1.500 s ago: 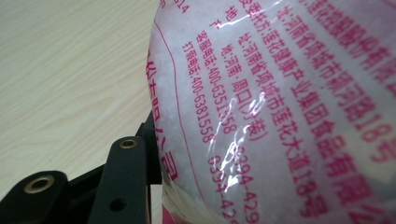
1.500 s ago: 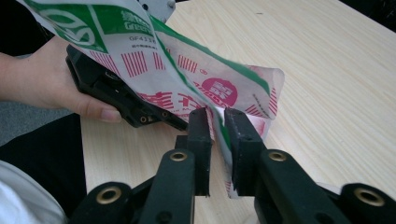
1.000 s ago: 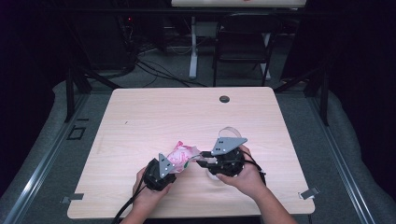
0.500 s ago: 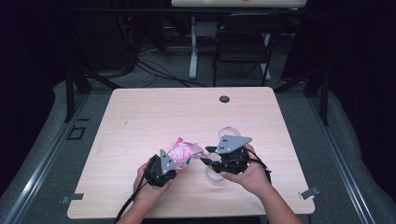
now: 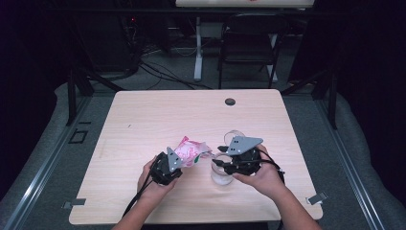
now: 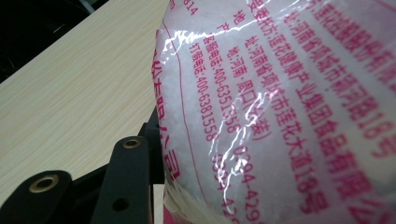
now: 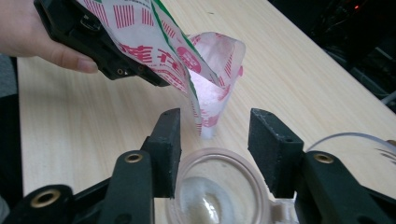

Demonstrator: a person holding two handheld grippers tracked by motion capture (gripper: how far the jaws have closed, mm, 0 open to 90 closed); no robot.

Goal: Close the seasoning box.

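The left gripper (image 5: 178,162) squeezes the bag (image 5: 190,150), tipped over the cup (image 7: 219,186) on the table (image 5: 143,120), but the right gripper (image 7: 214,149) has just opened and let the cup go, so a bump could knock it over.

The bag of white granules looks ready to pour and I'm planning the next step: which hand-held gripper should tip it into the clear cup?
Left: the left hand-held gripper grips the bag over the cup.

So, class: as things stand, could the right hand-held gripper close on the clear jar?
Probably yes: the right hand-held gripper has just been opening, its jaws stand either side of the jar, nothing between.
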